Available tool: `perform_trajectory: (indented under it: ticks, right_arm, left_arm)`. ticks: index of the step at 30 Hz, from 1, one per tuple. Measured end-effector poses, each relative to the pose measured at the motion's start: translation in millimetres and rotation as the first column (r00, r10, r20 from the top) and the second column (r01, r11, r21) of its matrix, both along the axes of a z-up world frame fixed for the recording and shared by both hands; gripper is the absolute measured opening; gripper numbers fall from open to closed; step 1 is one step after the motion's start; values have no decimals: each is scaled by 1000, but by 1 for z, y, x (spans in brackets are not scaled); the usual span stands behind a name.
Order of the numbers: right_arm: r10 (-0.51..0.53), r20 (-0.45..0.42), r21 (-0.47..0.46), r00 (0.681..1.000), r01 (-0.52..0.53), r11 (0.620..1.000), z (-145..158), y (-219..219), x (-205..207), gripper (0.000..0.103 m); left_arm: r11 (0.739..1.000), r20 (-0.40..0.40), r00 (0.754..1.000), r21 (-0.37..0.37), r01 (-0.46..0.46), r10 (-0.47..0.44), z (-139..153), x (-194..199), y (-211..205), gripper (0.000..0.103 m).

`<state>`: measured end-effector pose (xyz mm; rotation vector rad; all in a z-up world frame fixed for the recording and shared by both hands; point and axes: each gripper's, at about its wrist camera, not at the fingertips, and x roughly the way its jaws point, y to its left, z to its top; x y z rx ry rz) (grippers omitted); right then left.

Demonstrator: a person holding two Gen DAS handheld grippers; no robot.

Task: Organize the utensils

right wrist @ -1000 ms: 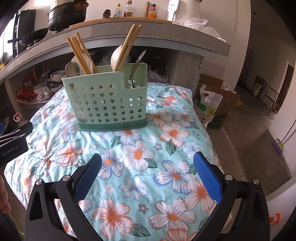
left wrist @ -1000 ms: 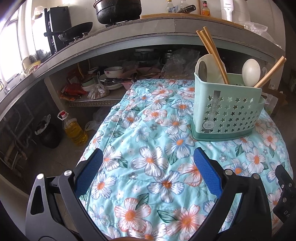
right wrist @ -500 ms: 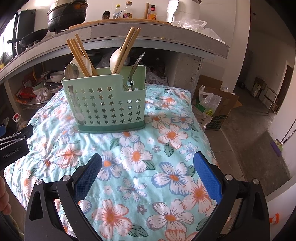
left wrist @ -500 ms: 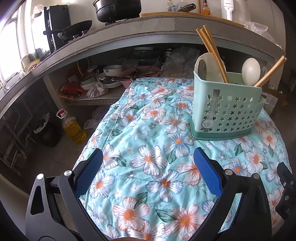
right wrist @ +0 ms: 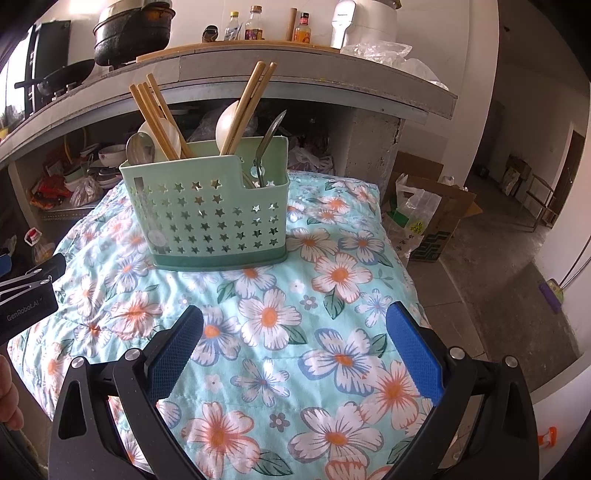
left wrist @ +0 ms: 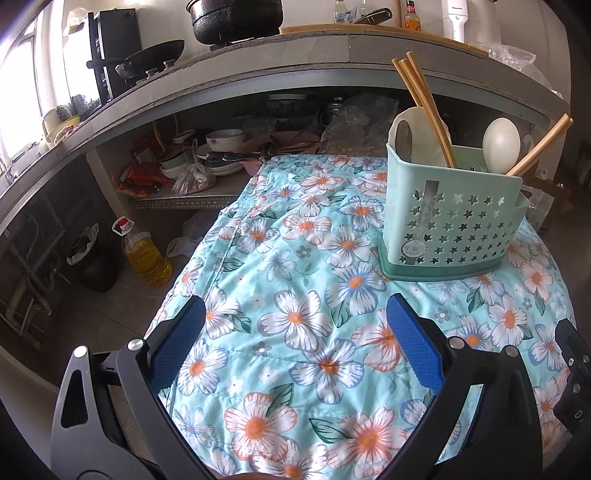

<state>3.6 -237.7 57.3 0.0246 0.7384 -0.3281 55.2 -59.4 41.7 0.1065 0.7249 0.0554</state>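
Note:
A mint-green utensil holder (left wrist: 452, 218) with star-shaped holes stands on the floral cloth (left wrist: 303, 317); it also shows in the right wrist view (right wrist: 210, 218). It holds wooden chopsticks (right wrist: 159, 118), more chopsticks (right wrist: 245, 107), white spoons (left wrist: 501, 142) and metal spoons (right wrist: 139, 147), one metal spoon (right wrist: 269, 144) in the side compartment. My left gripper (left wrist: 293, 341) is open and empty, low over the cloth, left of and nearer than the holder. My right gripper (right wrist: 293, 341) is open and empty, in front of the holder.
A grey counter (left wrist: 258, 55) with a black pot (left wrist: 236, 16) and bottles runs behind. A shelf with bowls (left wrist: 225, 140) lies under it. An oil bottle (left wrist: 146, 251) stands on the floor left. A cardboard box and bags (right wrist: 424, 218) sit right of the cloth.
Both grippers have drawn back slightly from the holder and stay open. The holder and utensils have not moved.

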Motion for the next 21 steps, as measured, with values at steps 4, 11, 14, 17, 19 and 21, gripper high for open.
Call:
perform_trajectory:
  ticks: [4,11,14,17,19,21]
  right_arm:
    - [-1,1,0,1000,1,1000,0,0,0,96]
    - [0,0,1,1000,0,1000,0,0,0,96]
    - [1,1,0,1000,-1,1000,0,0,0,96]
    - [0,0,1,1000,0,1000,0,0,0,96]
    - [0,1,2,1000,0,1000,1,0,0,96]
    - [0,1,0,1000,0,1000,0,1,0,96]
  left_arm:
    - [1000,0,1000,0,0,0,0,0,0,95]
    - [1000,-1,1000,0,1,-1,0,-1,0,95]
    - [1000,-3,1000,0,0,0,1,0,0,95]
    - [1000,-3,1000,-1,0,0,1,0,0,95]
    - [1000,-3,1000,0,-1,1,1,0,0,95]
    - [1000,-3,1000,0,0,0,1,0,0,95]
